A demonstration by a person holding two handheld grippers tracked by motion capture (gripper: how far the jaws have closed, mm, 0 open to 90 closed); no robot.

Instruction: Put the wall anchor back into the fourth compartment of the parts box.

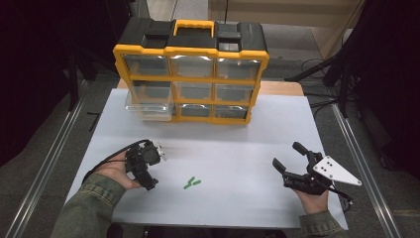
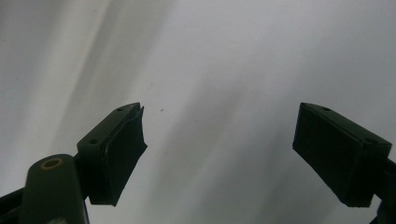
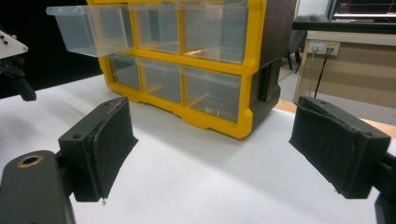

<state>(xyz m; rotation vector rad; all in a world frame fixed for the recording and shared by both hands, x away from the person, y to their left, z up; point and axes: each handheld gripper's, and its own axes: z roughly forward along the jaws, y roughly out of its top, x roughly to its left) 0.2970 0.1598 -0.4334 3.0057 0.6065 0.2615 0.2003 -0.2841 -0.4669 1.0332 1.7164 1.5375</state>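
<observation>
High view: yellow drawer organizer (image 1: 190, 74) at far centre, its lower-left clear drawer (image 1: 147, 110) pulled out | small green piece (image 1: 192, 183) on white table (image 1: 237, 148), near centre | left gripper (image 1: 146, 168), right gripper (image 1: 291, 163) both spread wide, empty | step: likely pre-pick | next: left gripper moves right to the piece, closes.

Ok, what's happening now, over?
Left gripper and right gripper open, empty. Green bits on table between them. One drawer pulled out. Nothing blocking.
</observation>
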